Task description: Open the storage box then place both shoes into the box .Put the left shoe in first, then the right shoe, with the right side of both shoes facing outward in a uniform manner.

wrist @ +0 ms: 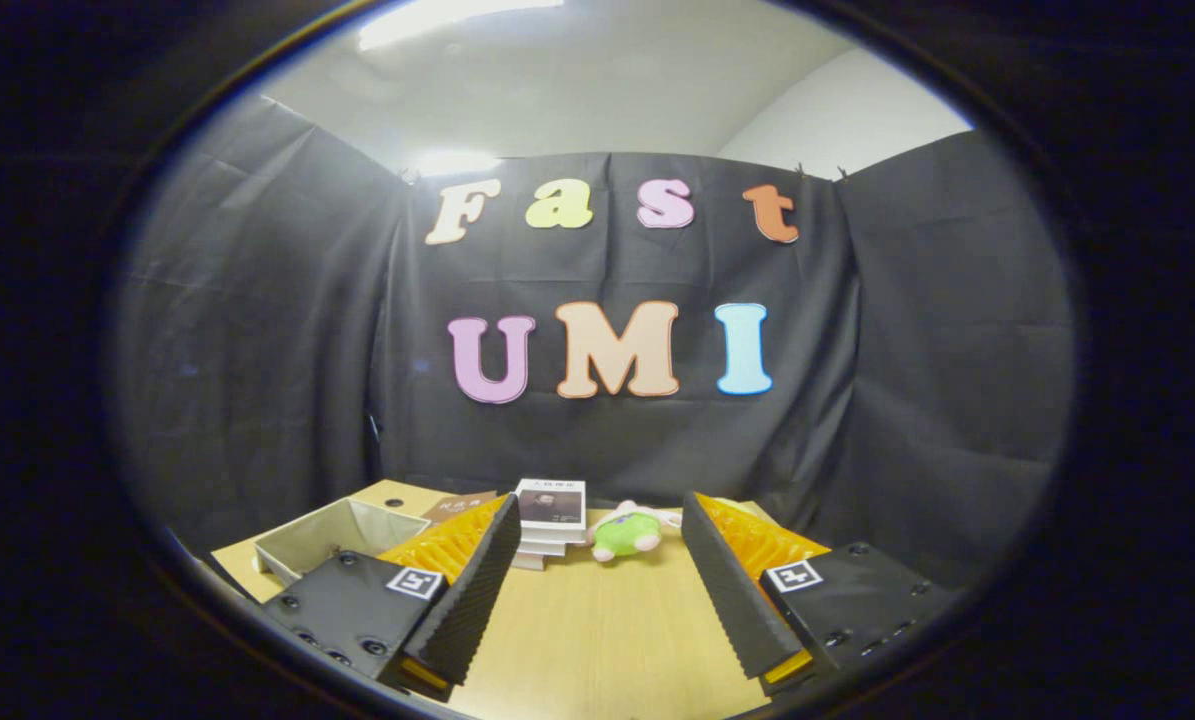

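My gripper [602, 520] is held above a wooden table [597, 630], fingers wide apart with nothing between them. A grey open-topped box [342, 535] stands on the table to the left, just beyond the left finger [472, 590]; its inside looks bare from this angle. The right finger [732, 590] hides part of the table's right side.
A small stack of books [551, 520] lies ahead between the fingers, near the back edge. A green plush toy [627, 535] lies just right of the books. A brown book [462, 505] lies behind the box. Black cloth walls close the booth on three sides.
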`<action>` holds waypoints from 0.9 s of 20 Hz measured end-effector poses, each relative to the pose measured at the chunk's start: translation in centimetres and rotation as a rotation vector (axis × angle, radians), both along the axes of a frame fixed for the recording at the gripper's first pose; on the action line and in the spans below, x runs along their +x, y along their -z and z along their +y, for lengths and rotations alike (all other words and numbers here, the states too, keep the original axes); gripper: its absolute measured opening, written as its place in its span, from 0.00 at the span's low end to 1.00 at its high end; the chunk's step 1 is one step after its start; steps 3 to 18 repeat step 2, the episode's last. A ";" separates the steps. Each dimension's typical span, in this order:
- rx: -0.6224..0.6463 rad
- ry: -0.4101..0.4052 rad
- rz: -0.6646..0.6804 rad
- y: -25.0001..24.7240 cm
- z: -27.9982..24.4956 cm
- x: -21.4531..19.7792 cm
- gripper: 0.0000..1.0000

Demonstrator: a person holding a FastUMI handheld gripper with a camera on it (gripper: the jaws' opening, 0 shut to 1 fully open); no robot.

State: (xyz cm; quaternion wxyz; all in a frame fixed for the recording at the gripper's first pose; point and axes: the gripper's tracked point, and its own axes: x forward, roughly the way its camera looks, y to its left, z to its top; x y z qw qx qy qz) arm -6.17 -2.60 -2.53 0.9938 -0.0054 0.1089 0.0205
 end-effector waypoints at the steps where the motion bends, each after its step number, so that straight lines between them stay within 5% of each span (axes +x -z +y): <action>1: -0.002 0.009 -0.006 -0.1 -0.4 0.2 1.00; 18: -0.005 0.014 -0.015 -0.4 -0.7 0.5 1.00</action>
